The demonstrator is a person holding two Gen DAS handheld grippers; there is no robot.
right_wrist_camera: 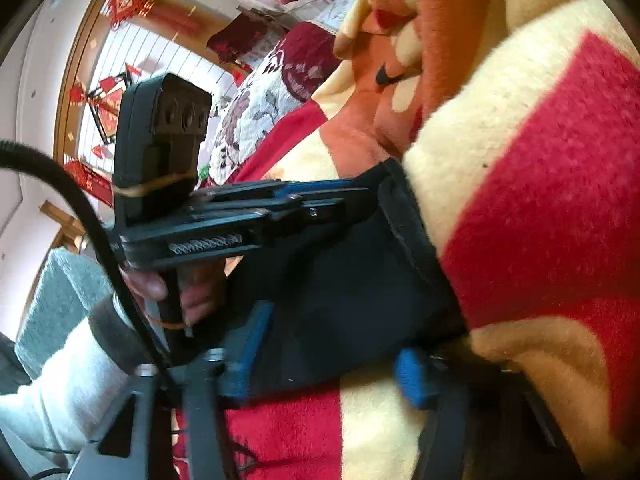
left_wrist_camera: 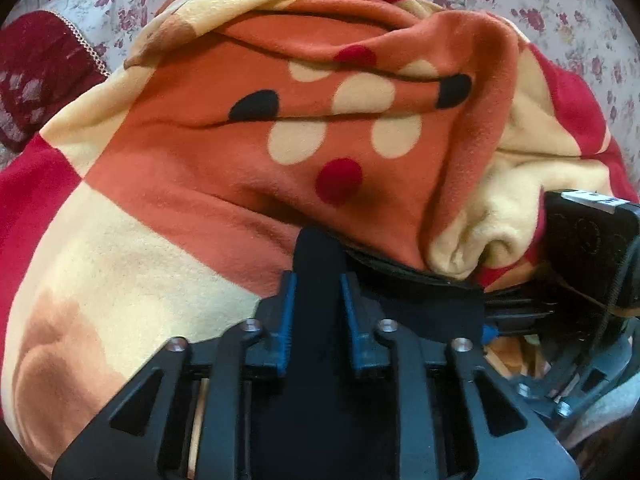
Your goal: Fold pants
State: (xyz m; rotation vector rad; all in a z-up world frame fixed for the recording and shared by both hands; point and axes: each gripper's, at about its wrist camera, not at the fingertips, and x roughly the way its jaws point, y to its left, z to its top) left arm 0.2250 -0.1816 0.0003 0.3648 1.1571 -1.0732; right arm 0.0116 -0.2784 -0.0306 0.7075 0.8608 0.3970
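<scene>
The pants [left_wrist_camera: 316,264], dark navy, lie bunched against a thick fleece blanket [left_wrist_camera: 200,168] patterned in orange, cream and red with spots, which is heaped over a bed covered by a floral sheet [left_wrist_camera: 560,12].

In the left wrist view, the left gripper [left_wrist_camera: 318,292] is closed on a fold of the pants: a dark strip of cloth runs up between its two blue pads [left_wrist_camera: 286,312], which press on it from both sides. The pinched fold rises just past the fingertips and touches the orange part of the blanket. From there the waistband edge of the pants curves off to the right, tucked under the blanket's hanging fold, toward the right gripper [left_wrist_camera: 520,312], whose black body shows at the right edge of this view.

In the right wrist view, the right gripper [right_wrist_camera: 328,368] has the pants [right_wrist_camera: 340,300] between its blue pads [right_wrist_camera: 248,352]; the navy cloth fills the gap and both pads appear to bear on it, so it is gripping the pants. The left gripper [right_wrist_camera: 360,200] comes in from the left of this view, held level, its fingers clamped on the upper edge of the same cloth, just above the right gripper. A hand [right_wrist_camera: 180,292] in a pale sleeve [right_wrist_camera: 68,392] holds its handle. The blanket [right_wrist_camera: 540,208] presses against the pants on the right side.
</scene>
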